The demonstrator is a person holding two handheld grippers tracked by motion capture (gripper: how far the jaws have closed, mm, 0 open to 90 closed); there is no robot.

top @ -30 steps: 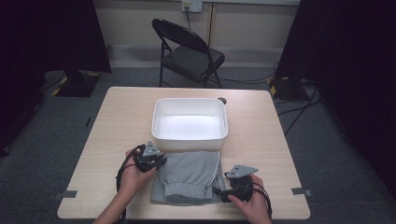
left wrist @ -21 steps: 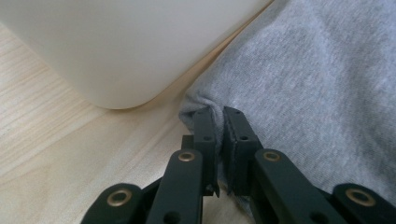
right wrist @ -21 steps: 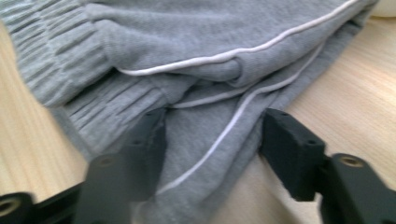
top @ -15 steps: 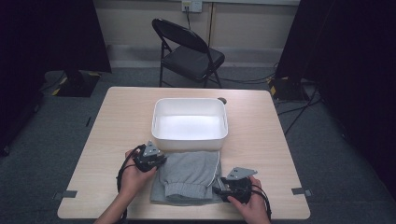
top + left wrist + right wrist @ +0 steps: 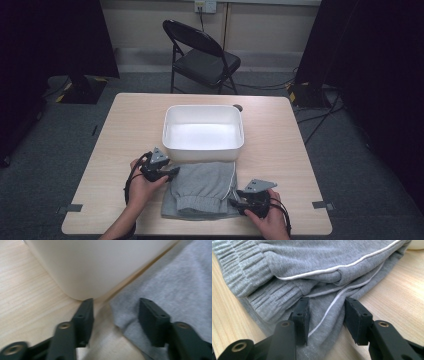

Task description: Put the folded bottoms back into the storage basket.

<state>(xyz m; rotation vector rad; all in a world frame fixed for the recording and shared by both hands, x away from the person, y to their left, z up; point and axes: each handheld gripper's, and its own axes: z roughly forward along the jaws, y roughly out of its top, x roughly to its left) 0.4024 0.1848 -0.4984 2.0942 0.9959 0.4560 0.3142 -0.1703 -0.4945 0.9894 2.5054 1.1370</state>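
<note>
The folded grey sweatpants lie on the surface at the 6 o'clock edge, their far edge just beside the near wall of the white tub, which sits at the middle.

The left gripper stands at the garment's 10 o'clock corner. Its jaws have just been opening and now stand apart; in the left gripper view the cloth's corner lies between them with the pads clear of it, the tub's wall close ahead. The right gripper sits at the 4 o'clock corner. Its jaws have just been closing, yet a gap shows on both sides — the piped layers lie between the pads, not pinched.

As I judge it, the garment is soft, light and limp — it will sag and unfold if lifted by a single layer. The knit is not slippery, so a modest pinch should hold. The ribbed cuffs at 6 o'clock and the seam with white piping are thicker and give firmer purchase. Best to pinch all stacked layers at two opposite corners and lift both together, so the fold keeps its shape on the way to the tub.
</note>
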